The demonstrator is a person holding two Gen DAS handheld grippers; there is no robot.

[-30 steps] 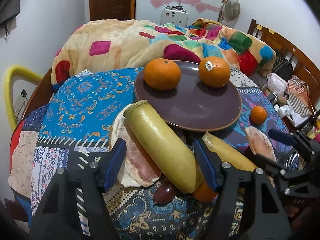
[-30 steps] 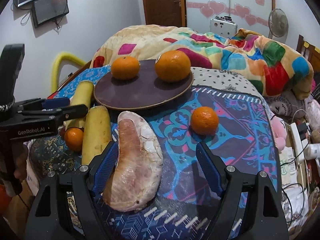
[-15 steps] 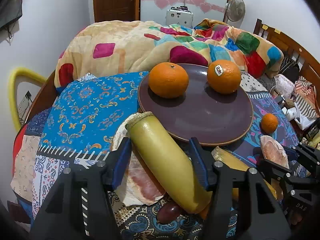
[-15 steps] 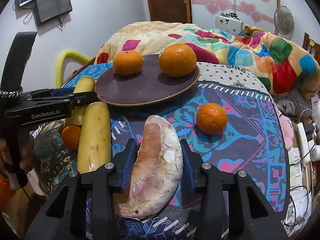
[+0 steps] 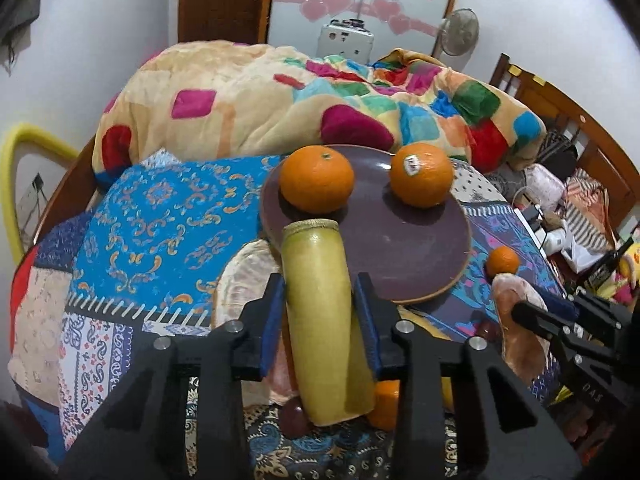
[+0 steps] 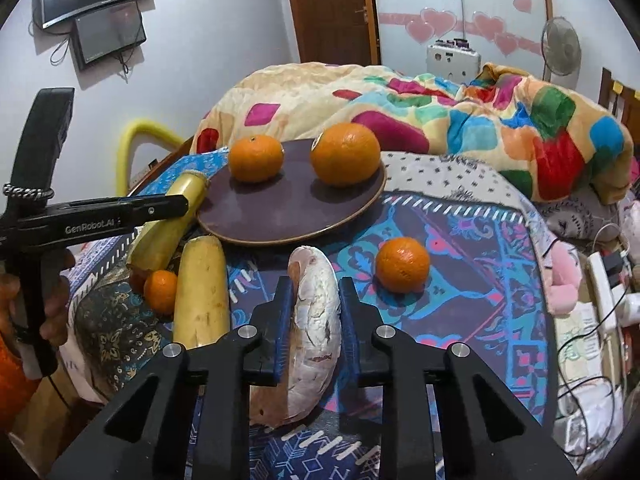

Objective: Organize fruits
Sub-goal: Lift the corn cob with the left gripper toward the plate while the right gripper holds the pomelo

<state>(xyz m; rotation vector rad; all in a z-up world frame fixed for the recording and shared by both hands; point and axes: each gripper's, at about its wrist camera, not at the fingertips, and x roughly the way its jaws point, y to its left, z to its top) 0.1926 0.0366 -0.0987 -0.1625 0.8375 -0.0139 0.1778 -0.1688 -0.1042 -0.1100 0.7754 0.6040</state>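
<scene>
A patchwork cloth (image 5: 160, 216) in blues, reds and paisley covers the surface. Behind it lies a heaped quilt (image 6: 460, 120) of bright coloured squares. A brown wooden door (image 6: 332, 12) stands in the back wall — beside it a pale panel with pink hearts (image 5: 344, 0). A standing fan (image 6: 560, 50) is at the right, a white appliance (image 5: 346, 40) near it. Two dark screens (image 6: 100, 12) hang on the wall — cables trail below. A yellow curved tube (image 5: 16, 152) sits at the left.

two oranges (image 6: 304, 158) on plate (image 6: 280, 216) (third (image 6: 402, 265) beside)
</scene>
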